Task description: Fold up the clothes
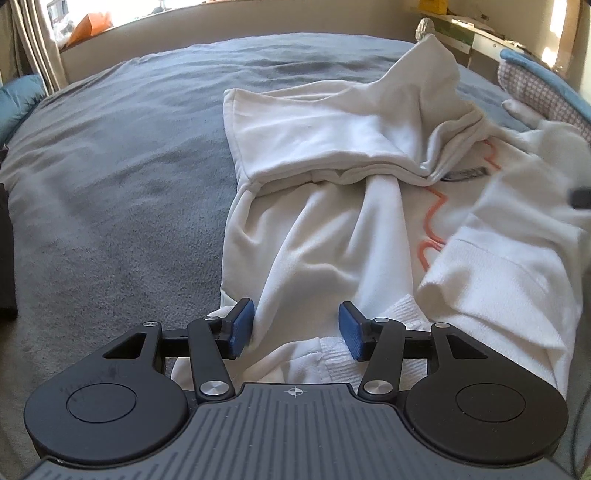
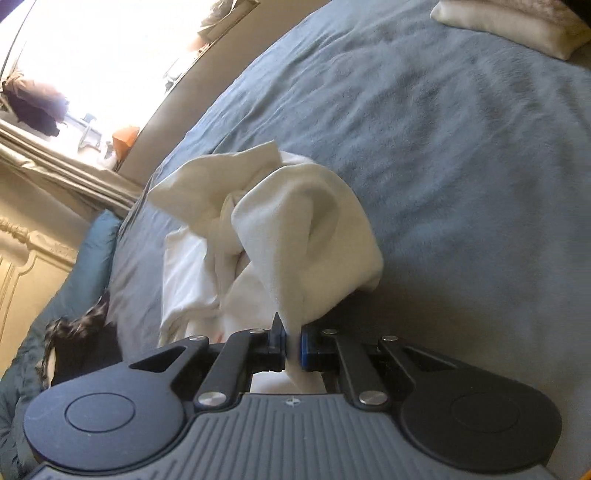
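Note:
A white sweatshirt (image 1: 332, 229) with an orange line print (image 1: 436, 221) lies crumpled on the grey-blue blanket (image 1: 129, 166). Its upper part is folded back over the body. My left gripper (image 1: 295, 330) hovers over the hem end, jaws open, and a raised ridge of fabric runs between the blue pads (image 1: 240, 328) without being pinched. In the right wrist view my right gripper (image 2: 293, 347) is shut on a thin fold of the sweatshirt (image 2: 306, 221), which bunches up in front of it. At the right of the left wrist view a blurred sleeve (image 1: 517, 229) is lifted.
The beige headboard (image 1: 221, 33) bounds the far side of the bed. A teal pillow (image 1: 18, 96) lies at the left edge and a checked cushion (image 1: 539, 88) at the right. A cream pillow (image 2: 517, 26) and a dark garment (image 2: 81, 343) also lie on the blanket (image 2: 461, 166).

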